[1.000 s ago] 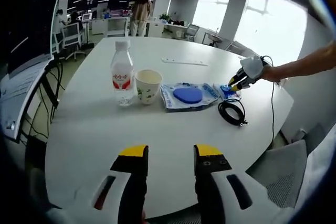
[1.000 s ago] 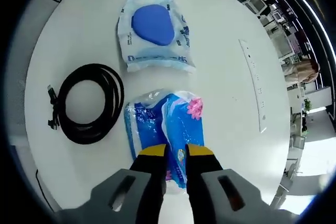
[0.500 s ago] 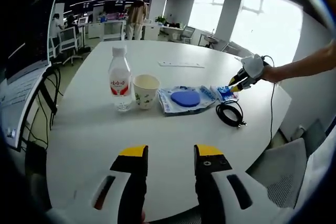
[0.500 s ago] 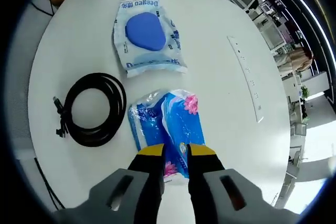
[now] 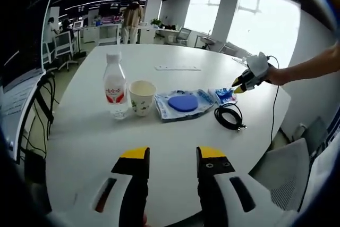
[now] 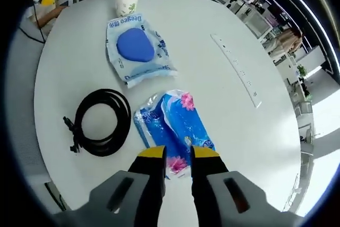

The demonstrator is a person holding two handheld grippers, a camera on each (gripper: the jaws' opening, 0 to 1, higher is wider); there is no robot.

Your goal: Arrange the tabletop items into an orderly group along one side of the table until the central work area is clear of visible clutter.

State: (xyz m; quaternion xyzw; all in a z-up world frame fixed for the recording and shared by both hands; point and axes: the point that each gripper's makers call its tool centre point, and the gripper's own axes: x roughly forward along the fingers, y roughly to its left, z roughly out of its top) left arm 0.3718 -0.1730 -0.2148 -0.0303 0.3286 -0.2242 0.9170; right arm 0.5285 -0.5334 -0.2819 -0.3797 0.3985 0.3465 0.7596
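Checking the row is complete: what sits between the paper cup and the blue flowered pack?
The pouch with the blue oval lies between the paper cup and the flowered pack, seen in the left gripper view.

1 bottle (image 5: 115,86), 1 cup (image 5: 142,98), 2 packets (image 6: 135,49) (image 6: 175,126), 1 cable (image 6: 101,122), 1 power strip (image 6: 235,69).

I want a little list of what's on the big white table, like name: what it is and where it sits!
table: white, round
water bottle: upright, red label, at one end of the row
paper cup: upright, beside the water bottle
pale blue pack: flat, dark blue oval on it, next to the paper cup
blue flowered pack: flat, near the right gripper's tips
black cable: coiled, beside the blue flowered pack
power strip: white, lying apart from the row
left gripper: open over bare table
right gripper: slightly open
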